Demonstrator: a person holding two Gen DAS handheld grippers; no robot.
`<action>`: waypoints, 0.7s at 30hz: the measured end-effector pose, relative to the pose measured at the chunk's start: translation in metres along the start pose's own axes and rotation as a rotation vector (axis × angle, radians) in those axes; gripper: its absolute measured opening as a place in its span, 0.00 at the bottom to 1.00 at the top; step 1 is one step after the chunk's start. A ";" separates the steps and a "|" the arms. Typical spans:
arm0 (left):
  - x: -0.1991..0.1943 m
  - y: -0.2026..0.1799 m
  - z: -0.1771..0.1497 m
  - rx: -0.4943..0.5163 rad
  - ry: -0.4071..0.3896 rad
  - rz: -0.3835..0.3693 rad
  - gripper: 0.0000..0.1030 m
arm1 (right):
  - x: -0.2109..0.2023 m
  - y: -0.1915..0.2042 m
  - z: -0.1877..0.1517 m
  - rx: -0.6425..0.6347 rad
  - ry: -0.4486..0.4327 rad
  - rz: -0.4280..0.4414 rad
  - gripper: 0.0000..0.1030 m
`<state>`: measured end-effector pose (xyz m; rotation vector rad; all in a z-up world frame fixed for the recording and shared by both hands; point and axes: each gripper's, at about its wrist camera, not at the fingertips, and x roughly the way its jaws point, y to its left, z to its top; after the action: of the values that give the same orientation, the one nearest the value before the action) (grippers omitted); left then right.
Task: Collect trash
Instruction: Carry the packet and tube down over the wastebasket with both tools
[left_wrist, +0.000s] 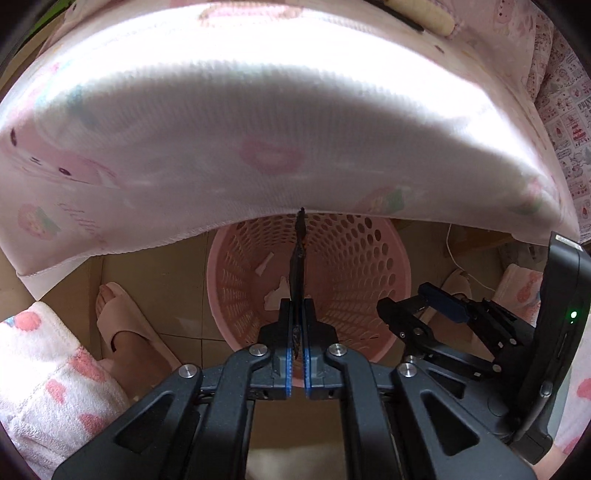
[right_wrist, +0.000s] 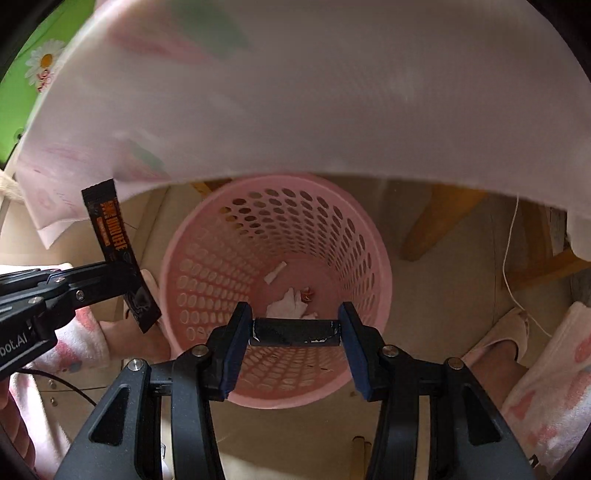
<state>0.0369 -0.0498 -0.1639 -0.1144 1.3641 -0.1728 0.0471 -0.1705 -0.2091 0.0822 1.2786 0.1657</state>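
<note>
While both grippers hang over a pink perforated waste basket (right_wrist: 280, 258) on the floor, each carries a piece of trash. The left gripper (left_wrist: 297, 328) is clamped tight on a thin black sachet (right_wrist: 118, 254) with orange lettering, held edge-on above the basket's left rim. The right gripper (right_wrist: 295, 334) is about half open, its pads pressing the ends of a short dark wrapper (right_wrist: 295, 332) stretched across the basket mouth. White paper scraps (right_wrist: 288, 304) already lie at the bottom. The drop-off step appears to be in hand; next, each gripper likely needs to open, with the sachet first brought further over the opening.
</note>
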 end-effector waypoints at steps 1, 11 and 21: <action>0.007 -0.001 0.000 0.012 0.007 0.008 0.04 | 0.002 -0.002 -0.001 0.001 0.007 -0.011 0.49; 0.063 0.005 -0.010 -0.013 0.125 0.023 0.04 | 0.024 -0.012 -0.004 0.059 0.043 0.015 0.49; 0.092 0.019 -0.018 -0.094 0.217 -0.025 0.05 | 0.037 -0.053 -0.006 0.350 0.123 0.221 0.50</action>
<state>0.0385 -0.0480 -0.2595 -0.1959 1.5880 -0.1456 0.0560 -0.2160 -0.2543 0.5214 1.4101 0.1357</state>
